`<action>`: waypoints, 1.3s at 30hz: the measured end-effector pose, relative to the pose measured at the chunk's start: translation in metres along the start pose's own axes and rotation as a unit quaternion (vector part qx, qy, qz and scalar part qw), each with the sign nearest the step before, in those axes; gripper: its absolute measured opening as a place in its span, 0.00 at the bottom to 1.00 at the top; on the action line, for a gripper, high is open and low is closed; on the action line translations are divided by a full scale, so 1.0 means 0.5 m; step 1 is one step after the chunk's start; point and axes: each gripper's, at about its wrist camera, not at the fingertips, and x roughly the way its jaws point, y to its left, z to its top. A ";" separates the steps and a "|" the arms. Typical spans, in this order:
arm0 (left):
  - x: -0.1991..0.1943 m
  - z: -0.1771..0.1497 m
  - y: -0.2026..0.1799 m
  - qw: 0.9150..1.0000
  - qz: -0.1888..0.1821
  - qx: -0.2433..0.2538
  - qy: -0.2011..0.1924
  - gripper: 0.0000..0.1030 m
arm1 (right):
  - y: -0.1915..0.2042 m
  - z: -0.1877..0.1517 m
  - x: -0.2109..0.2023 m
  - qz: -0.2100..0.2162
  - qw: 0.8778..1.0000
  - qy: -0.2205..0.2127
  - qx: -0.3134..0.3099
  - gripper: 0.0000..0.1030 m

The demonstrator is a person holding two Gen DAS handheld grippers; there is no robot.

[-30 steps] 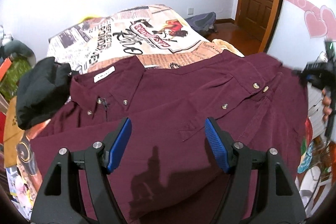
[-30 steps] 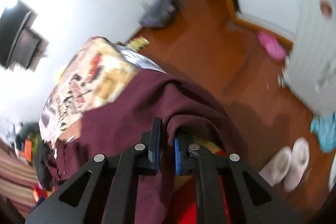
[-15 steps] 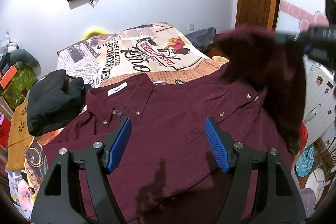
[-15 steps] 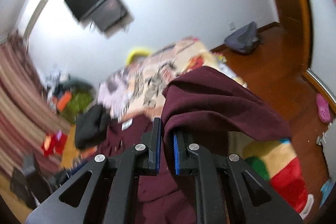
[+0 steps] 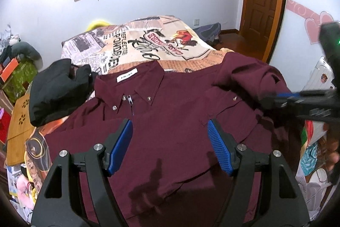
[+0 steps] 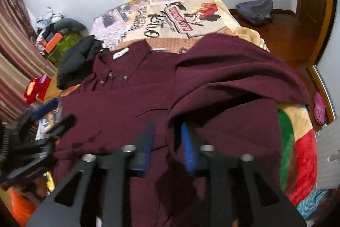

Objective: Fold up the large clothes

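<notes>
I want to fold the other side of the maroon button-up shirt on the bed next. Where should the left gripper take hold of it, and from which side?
Probably grip the maroon button-up shirt at its outer edge below the black garment, coming in from that side. The edge lies flat and exposed on the bedspread, and the open left gripper hovers empty nearby.

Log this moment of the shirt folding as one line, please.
stage: sleeve fold | maroon shirt: flat on bed, sleeve laid across front | right tongs: just opening, sleeve released | left tongs: open, empty
</notes>
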 end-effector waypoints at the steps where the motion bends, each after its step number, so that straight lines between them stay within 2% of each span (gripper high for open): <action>1: 0.004 -0.002 0.001 1.000 -0.001 -0.002 0.002 0.69 | 0.002 0.001 -0.017 0.001 1.000 -0.009 -0.004 0.53; 2: 0.007 -0.002 0.003 1.000 -0.001 -0.004 0.004 0.69 | 0.013 0.004 -0.026 -0.003 1.000 -0.025 -0.008 0.61; 5: 0.018 -0.001 0.004 1.000 -0.004 -0.011 0.008 0.69 | 0.014 0.006 -0.075 -0.022 0.997 -0.072 -0.024 0.69; 7: 0.024 0.001 0.003 1.000 -0.006 -0.015 0.009 0.69 | -0.007 0.013 -0.105 -0.034 0.994 -0.098 -0.017 0.73; 10: 0.031 0.005 0.001 1.000 -0.007 -0.019 0.011 0.69 | -0.067 0.025 -0.125 -0.050 0.990 -0.125 0.031 0.76; 14: 0.047 0.010 -0.002 1.000 -0.009 -0.023 0.016 0.69 | -0.167 0.036 -0.110 -0.049 0.983 -0.121 0.131 0.76; 18: 0.068 0.011 -0.005 0.999 -0.008 -0.022 0.026 0.69 | -0.293 0.028 -0.045 -0.039 0.963 -0.089 0.252 0.76; 21: 0.083 0.009 -0.006 0.999 -0.004 -0.020 0.034 0.69 | -0.355 0.011 0.008 -0.019 0.947 -0.068 0.314 0.76; 24: 0.105 0.009 -0.006 0.999 -0.006 -0.023 0.044 0.69 | -0.392 -0.002 0.054 0.005 0.936 -0.053 0.348 0.76; 27: 0.128 0.009 -0.008 0.998 -0.009 -0.026 0.057 0.69 | -0.423 -0.015 0.109 0.018 0.924 -0.040 0.380 0.69; 30: 0.142 0.007 -0.012 0.998 -0.009 -0.024 0.063 0.69 | -0.431 -0.010 0.110 0.008 0.924 -0.058 0.378 0.59; 31: 0.147 0.006 -0.013 0.998 -0.009 -0.023 0.066 0.69 | -0.430 -0.004 0.112 0.001 0.926 -0.062 0.373 0.50; 32: 0.150 0.005 -0.013 0.997 -0.009 -0.023 0.067 0.69 | -0.430 0.002 0.114 -0.006 0.926 -0.064 0.371 0.36; 33: 0.154 0.004 -0.013 0.997 -0.009 -0.023 0.069 0.69 | -0.433 0.006 0.115 -0.014 0.927 -0.061 0.371 0.30; 35: 0.159 0.003 -0.012 0.997 -0.009 -0.023 0.071 0.69 | -0.442 0.009 0.112 -0.018 0.926 -0.060 0.371 0.10; 39: 0.154 -0.002 -0.005 0.997 -0.008 -0.028 0.071 0.69 | -0.439 0.020 0.072 -0.023 0.931 -0.082 0.356 0.05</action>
